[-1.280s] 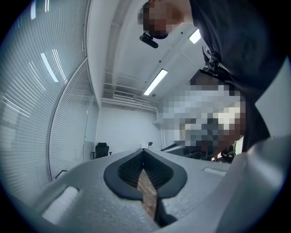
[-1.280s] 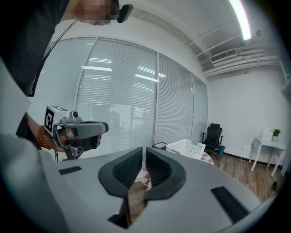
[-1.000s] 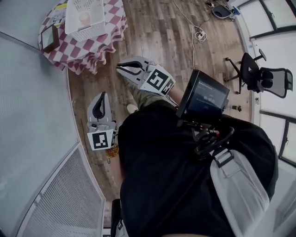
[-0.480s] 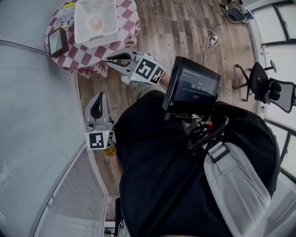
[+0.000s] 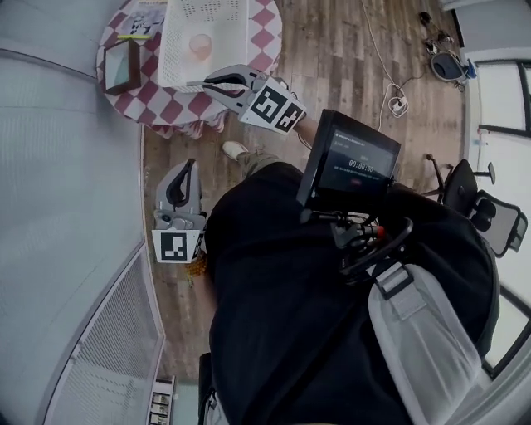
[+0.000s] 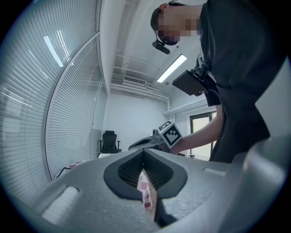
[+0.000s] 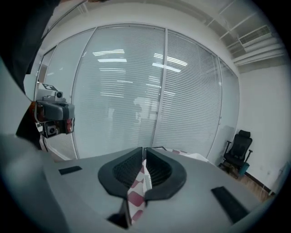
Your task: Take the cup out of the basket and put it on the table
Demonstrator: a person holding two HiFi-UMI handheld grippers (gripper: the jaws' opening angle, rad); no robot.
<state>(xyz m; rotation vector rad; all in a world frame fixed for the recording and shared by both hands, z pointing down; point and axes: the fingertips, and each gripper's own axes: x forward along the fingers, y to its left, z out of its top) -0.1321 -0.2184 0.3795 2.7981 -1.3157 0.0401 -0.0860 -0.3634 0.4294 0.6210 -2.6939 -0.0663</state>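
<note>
The cup point(image 5: 200, 46) sits inside the white basket point(image 5: 224, 23), which is on the round desk point(image 5: 153, 104) with the red-and-white checked cloth. A dark framed box point(image 5: 124, 65) is on the desk just beside the basket. A glass wall with blinds point(image 5: 66, 207) runs along one side. The wood floor point(image 5: 332, 50) has cables point(image 5: 386, 79) trailing over it, and an office chair point(image 5: 489, 220) is well off to the far side.

The right gripper point(image 5: 195, 83) is reached out over the desk's near edge with its tips just beside the basket's near wall. It's tipped slightly down, jaws closed on nothing. The left gripper point(image 5: 188, 164) hangs back low beside the person's body, pointing level toward the desk, jaws together and empty too.
</note>
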